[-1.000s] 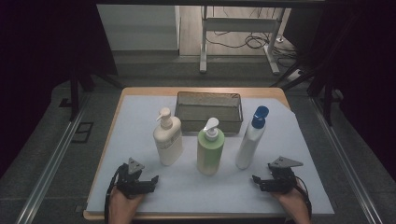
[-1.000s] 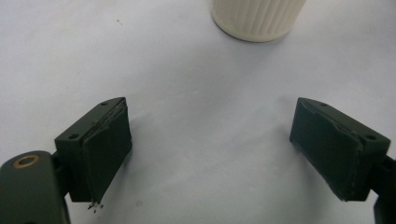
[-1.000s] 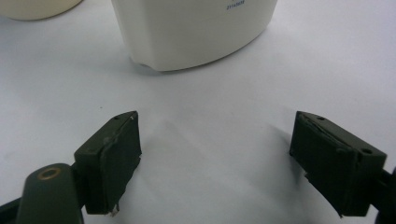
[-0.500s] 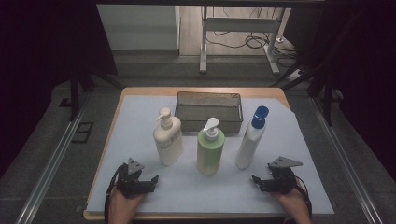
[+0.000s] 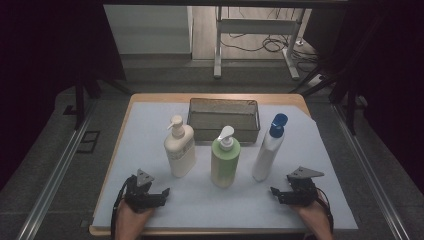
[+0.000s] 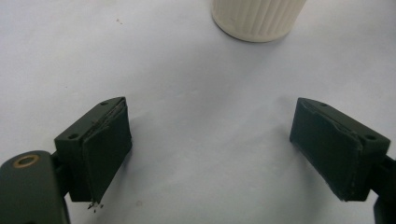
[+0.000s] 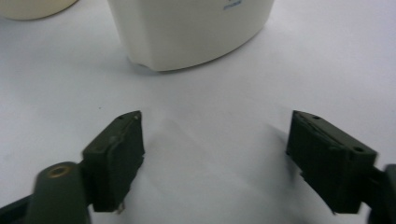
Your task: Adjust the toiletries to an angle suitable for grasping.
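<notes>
While three bottles stand upright, the left tongs (image 5: 162, 192) and right tongs (image 5: 274, 192) rest released, gripping nothing.

Three bottles stand in a row across the middle of the bench (image 5: 150, 210): a pump bottle (image 5: 180, 148) at left, a second pump bottle (image 5: 225, 159) in the centre, a capped bottle (image 5: 269, 148) at right; behind them sits a mesh basket (image 5: 223, 119); the left gripper (image 5: 159, 194) and right gripper (image 5: 276, 192) rest near the front edge, well apart.
</notes>
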`<state>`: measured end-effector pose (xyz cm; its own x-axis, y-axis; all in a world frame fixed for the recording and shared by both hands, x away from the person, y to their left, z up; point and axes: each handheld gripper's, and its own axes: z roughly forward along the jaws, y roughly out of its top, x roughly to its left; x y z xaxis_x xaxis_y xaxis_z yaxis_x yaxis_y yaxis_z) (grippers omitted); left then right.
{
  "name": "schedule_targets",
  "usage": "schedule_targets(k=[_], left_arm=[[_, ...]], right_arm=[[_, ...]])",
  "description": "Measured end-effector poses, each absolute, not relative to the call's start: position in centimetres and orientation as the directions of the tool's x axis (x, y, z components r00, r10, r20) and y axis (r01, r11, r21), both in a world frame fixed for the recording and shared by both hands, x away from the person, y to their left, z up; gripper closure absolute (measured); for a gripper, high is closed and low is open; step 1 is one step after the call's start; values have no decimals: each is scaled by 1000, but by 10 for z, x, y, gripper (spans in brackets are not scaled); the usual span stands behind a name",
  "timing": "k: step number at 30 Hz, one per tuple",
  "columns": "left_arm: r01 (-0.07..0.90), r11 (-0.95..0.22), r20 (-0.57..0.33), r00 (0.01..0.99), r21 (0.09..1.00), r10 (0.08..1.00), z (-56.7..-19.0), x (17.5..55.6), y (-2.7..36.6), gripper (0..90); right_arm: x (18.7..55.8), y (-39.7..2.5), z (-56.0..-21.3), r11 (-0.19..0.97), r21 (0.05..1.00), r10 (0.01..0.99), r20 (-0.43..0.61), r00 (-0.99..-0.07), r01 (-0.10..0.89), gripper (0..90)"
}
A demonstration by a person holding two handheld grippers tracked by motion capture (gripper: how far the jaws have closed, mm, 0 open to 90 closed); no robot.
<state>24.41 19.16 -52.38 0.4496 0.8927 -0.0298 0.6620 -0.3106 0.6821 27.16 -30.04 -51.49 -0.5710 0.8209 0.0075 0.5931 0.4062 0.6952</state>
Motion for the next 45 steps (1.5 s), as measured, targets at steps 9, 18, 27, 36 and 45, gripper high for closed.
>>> schedule_targets(k=[9, 18, 27, 36, 45], left_arm=[[662, -311, -29, 449, 682, 893, -524, 244, 192, 123], [661, -312, -28, 450, 682, 893, -524, 244, 192, 124], [661, -313, -28, 451, 683, 892, -524, 244, 191, 124], [660, -313, -28, 451, 683, 892, -524, 244, 191, 124], [660, -312, -28, 451, 684, 892, -524, 244, 191, 124]], right_arm=[[268, -301, -507, 392, 713, 815, 24, -579, 582, 341], [262, -289, -495, 388, 734, 779, 62, -624, 558, 451], [260, -279, -491, 382, 759, 763, 62, -643, 526, 627], [263, -269, -487, 339, 781, 748, 114, -654, 524, 859], [265, -246, -485, 364, 793, 732, 81, -676, 488, 895]])
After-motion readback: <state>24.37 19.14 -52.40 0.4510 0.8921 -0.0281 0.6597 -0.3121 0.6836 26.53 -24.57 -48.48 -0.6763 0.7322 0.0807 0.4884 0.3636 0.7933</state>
